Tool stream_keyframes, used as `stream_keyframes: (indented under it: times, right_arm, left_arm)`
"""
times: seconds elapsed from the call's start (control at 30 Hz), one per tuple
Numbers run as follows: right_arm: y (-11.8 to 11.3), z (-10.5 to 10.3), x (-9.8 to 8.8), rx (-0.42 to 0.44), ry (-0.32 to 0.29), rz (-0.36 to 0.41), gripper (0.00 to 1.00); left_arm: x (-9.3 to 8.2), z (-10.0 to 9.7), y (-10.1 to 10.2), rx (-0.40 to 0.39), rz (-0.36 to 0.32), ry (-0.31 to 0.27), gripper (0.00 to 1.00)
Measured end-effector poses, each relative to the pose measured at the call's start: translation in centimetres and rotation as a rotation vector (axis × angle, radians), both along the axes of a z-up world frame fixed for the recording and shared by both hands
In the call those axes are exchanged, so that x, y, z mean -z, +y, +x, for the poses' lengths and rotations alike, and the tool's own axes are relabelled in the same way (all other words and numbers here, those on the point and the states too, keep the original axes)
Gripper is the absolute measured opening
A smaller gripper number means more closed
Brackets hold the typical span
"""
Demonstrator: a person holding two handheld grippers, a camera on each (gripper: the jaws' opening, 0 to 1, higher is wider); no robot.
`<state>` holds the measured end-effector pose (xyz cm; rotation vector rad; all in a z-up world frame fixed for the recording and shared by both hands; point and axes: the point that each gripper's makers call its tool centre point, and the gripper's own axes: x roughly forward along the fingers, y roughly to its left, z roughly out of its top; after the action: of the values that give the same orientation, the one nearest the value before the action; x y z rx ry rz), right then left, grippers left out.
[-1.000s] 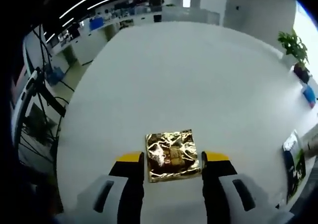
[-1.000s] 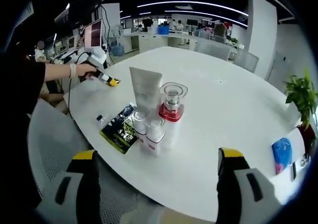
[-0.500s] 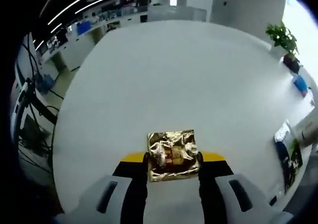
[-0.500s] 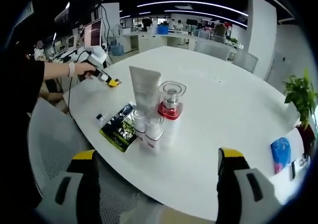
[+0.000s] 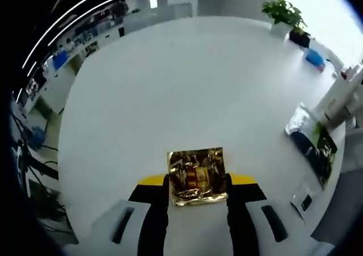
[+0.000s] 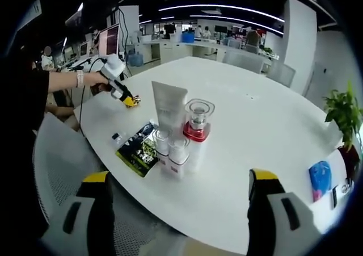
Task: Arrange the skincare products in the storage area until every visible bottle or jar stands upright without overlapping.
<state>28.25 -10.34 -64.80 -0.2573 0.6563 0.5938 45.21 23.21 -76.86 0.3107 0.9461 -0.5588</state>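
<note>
Left gripper view: left gripper (image 5: 197,182) clamped on gold foil sachet (image 5: 197,176), beside white table (image 5: 187,80) edge; probably light, crinkly, slippery. Right gripper (image 6: 177,202) spread.

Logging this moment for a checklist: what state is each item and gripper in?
Gold sachet: gripped by left gripper.
Right gripper: open, holding nothing.
Tube: upright.
Pump bottle: upright.
Two small bottles: upright.
Dark sachet: flat on table.
</note>
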Motion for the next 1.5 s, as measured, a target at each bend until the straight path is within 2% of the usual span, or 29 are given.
stream_keyframes:
  times: [0.1, 0.23, 0.4, 0.67, 0.83, 0.9, 1.0, 1.17, 1.43, 1.5]
  right_arm:
    - [0.1, 0.0, -0.2, 0.001, -0.007, 0.008, 1.00]
    - [0.1, 0.1, -0.4, 0.004, -0.017, 0.019, 1.00]
    - [0.1, 0.1, -0.6, 0.007, -0.025, 0.031, 1.00]
    - [-0.4, -0.4, -0.4, 0.016, -0.020, 0.028, 1.00]
    - [-0.5, -0.7, -0.2, 0.023, -0.014, 0.027, 1.00]
    - [-0.6, -0.8, -0.2, 0.027, -0.010, 0.028, 1.00]
    - [-0.6, -0.8, -0.1, 0.032, -0.007, 0.027, 1.00]
    - [-0.6, -0.9, 0.0, 0.034, -0.002, 0.027, 1.00]
    - [-1.0, -1.1, 0.2, 0.053, 0.005, 0.029, 1.00]
    - [-1.1, -1.2, 0.4, 0.058, 0.010, 0.027, 1.00]
  left_arm:
    - [-0.3, -0.5, -0.5, 0.092, 0.038, -0.008, 0.37]
    - [-0.7, -1.7, -2.3, 0.171, 0.007, -0.004, 0.37]
    - [-0.9, -3.0, -3.9, 0.319, 0.043, -0.002, 0.37]
    - [-0.9, -4.3, -6.1, 0.477, 0.113, 0.006, 0.37]
    - [-0.4, -5.9, -8.0, 0.643, 0.139, 0.023, 0.37]
    - [0.0, -6.3, -8.3, 0.689, 0.172, 0.041, 0.37]
    - [0.3, -6.6, -8.8, 0.738, 0.191, 0.044, 0.37]
    - [0.2, -6.9, -10.1, 0.794, 0.170, 0.052, 0.37]
    - [1.2, -6.6, -10.5, 0.891, 0.241, 0.073, 0.37]
    - [1.2, -6.6, -10.7, 0.898, 0.240, 0.080, 0.37]
